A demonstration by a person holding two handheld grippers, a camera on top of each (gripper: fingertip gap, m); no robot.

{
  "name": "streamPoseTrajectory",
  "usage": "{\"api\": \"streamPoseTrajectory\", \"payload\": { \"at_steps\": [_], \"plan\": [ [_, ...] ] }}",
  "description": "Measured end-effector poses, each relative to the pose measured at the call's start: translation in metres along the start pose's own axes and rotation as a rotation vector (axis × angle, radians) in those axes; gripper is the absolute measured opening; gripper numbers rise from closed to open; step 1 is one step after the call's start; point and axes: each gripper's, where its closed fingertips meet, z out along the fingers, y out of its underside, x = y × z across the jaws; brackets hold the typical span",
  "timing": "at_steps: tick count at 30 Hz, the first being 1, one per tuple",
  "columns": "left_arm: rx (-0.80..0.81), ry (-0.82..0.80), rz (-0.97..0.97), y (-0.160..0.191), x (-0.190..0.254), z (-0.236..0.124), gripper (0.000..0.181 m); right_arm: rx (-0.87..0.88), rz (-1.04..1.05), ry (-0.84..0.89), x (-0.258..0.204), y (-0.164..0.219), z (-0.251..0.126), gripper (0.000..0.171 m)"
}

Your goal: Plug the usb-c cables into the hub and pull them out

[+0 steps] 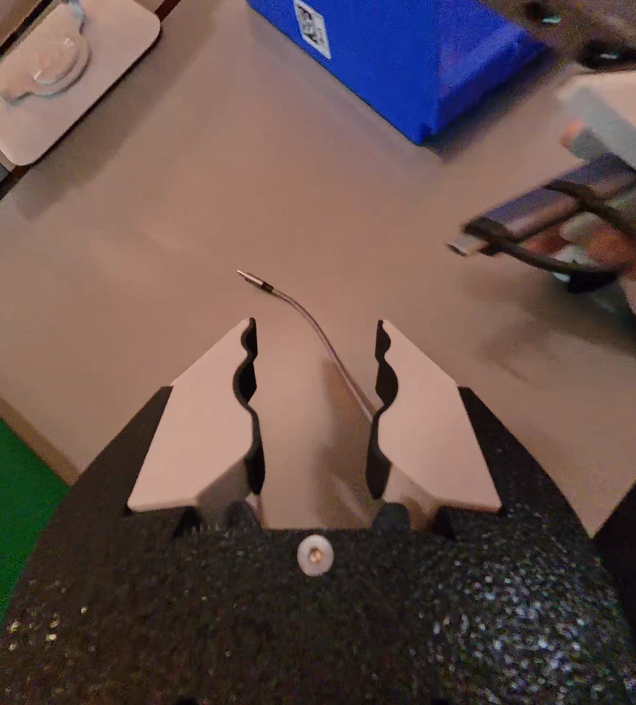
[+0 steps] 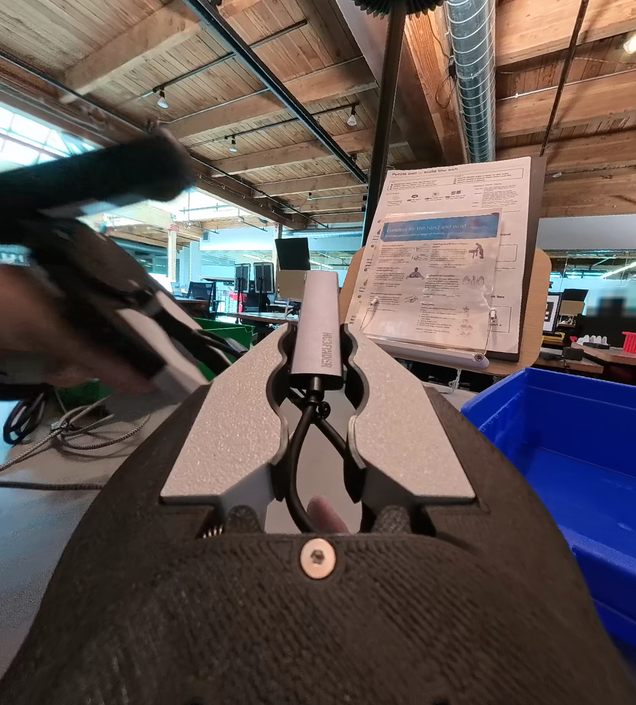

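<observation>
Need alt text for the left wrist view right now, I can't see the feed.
The left gripper hangs open over a beige table, with a braided USB-C cable running between its fingers, plug lying ahead. At right, blurred, the right gripper holds the grey hub; a blue bin sits behind.

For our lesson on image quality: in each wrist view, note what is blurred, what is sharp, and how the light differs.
Left wrist view: dim, warm light; the cable and left gripper are sharp, while the right gripper holding the hub is smeared by motion. Right wrist view: bright daylight; the hub is crisp, the left gripper blurred, and the ceiling beams bend from wide-angle distortion.
</observation>
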Motion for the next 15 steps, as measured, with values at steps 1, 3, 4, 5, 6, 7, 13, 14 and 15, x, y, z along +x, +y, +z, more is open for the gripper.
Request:
{"api": "streamPoseTrajectory", "payload": {
  "at_steps": [1, 3, 4, 5, 6, 7, 13, 14, 15],
  "plan": [
    [-0.006, 0.003, -0.069, 0.0, -0.013, 0.012, 0.059, 0.002, 0.004, 0.001, 0.001, 0.0, 0.0, 0.023],
    [-0.03, 0.053, -0.207, 0.004, -0.033, 0.035, 0.053, 0.002, 0.011, 0.004, 0.002, 0.0, -0.001, 0.023],
    [-0.049, 0.086, -0.27, 0.007, -0.04, 0.046, 0.052, 0.003, 0.015, 0.005, 0.002, 0.0, -0.001, 0.023],
    [-0.069, 0.119, -0.32, 0.011, -0.043, 0.055, 0.05, 0.004, 0.018, 0.006, 0.003, 0.0, -0.001, 0.024],
    [-0.07, 0.166, -0.351, 0.01, -0.042, 0.062, 0.047, 0.004, 0.02, 0.007, 0.004, 0.0, -0.001, 0.024],
    [-0.07, 0.185, -0.371, 0.01, -0.043, 0.067, 0.045, 0.003, 0.023, 0.007, 0.004, 0.0, -0.001, 0.023],
    [-0.108, 0.157, -0.348, 0.018, -0.045, 0.088, 0.042, 0.001, 0.028, 0.009, 0.005, 0.0, -0.001, 0.023],
    [-0.106, 0.145, -0.327, 0.019, -0.044, 0.09, 0.041, 0.0, 0.025, 0.009, 0.005, 0.001, -0.001, 0.023],
    [-0.094, 0.122, -0.296, 0.018, -0.045, 0.092, 0.04, -0.002, 0.024, 0.009, 0.005, 0.001, -0.001, 0.024]
  ]
}}
